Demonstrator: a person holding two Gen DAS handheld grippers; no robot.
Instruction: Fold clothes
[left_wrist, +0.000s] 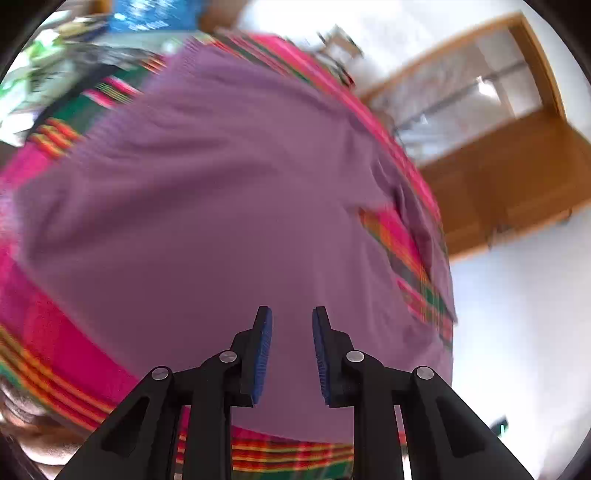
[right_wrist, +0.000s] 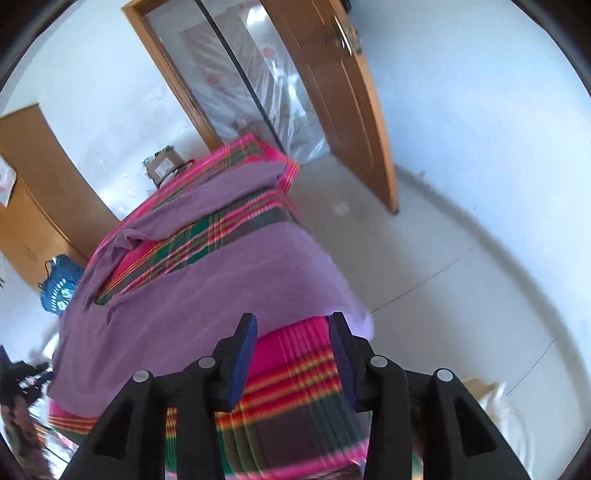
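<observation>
From the left wrist, the purple garment lies spread over a pink, green and orange plaid cloth, filling most of the view ahead of and beneath the left tongs. These tongs stand slightly apart, a narrow gap between the blue pads, with nothing between them; the garment shows through the gap, but whether the tips touch it cannot be told. A wooden door stands off to the right.

From the right wrist, the purple garment lies just ahead of the right tongs, one sleeve stretched toward the far end of the plaid cloth. The right tongs are spread wide and hold nothing; only plaid cloth shows between the pads. Pale floor lies to the right.
</observation>
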